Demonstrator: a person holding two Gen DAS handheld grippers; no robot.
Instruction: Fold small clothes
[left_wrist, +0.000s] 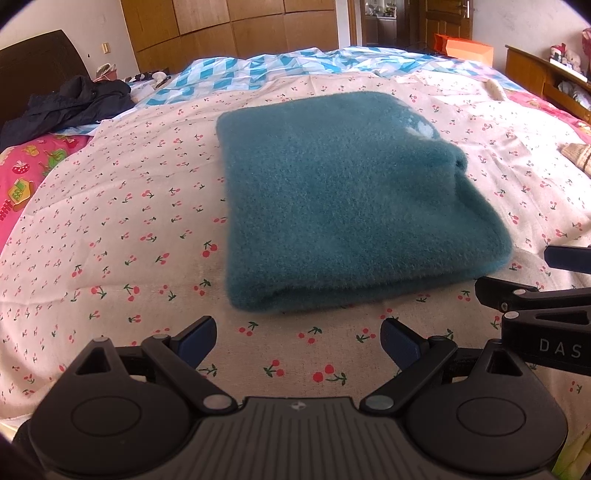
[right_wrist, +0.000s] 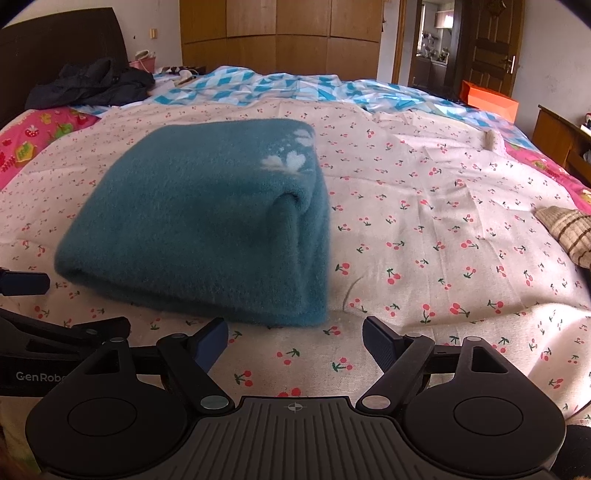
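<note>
Left gripper (left_wrist: 298, 339) wide, empty; right gripper (right_wrist: 295, 341) likewise; folded teal sweater (left_wrist: 347, 199) blurred, inner layers hidden.

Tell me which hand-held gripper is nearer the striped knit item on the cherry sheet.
Right. The right hand-held gripper sits at the teal sweater's corner nearest the striped knit item; the left hand-held gripper sits farther along the sweater, away from it.

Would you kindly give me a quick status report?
Left gripper and right gripper open, empty. Teal garment folded on the cherry-print sheet. Nothing in the way.
</note>
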